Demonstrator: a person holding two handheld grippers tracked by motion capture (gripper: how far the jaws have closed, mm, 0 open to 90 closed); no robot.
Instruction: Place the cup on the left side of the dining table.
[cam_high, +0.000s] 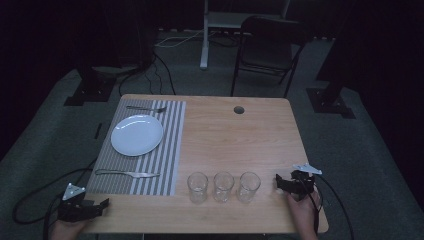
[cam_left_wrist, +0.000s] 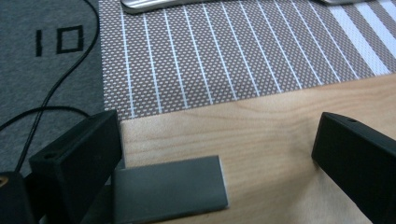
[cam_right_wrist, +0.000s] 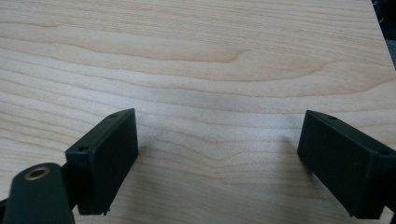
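Pale wood table (cam_high: 230, 135): left gripper (cam_high: 95, 207) and right gripper (cam_high: 282, 184) gape wide, empty, flanking 3 clear glass tumblers (cam_high: 223, 186).

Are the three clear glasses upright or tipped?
Upright. All three clear drinking glasses stand on their bases in a row on the light wooden table, rims up; they look empty.

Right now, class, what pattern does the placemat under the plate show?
Grey-brown weave with white stripes on the placemat, clearest in the left gripper view.
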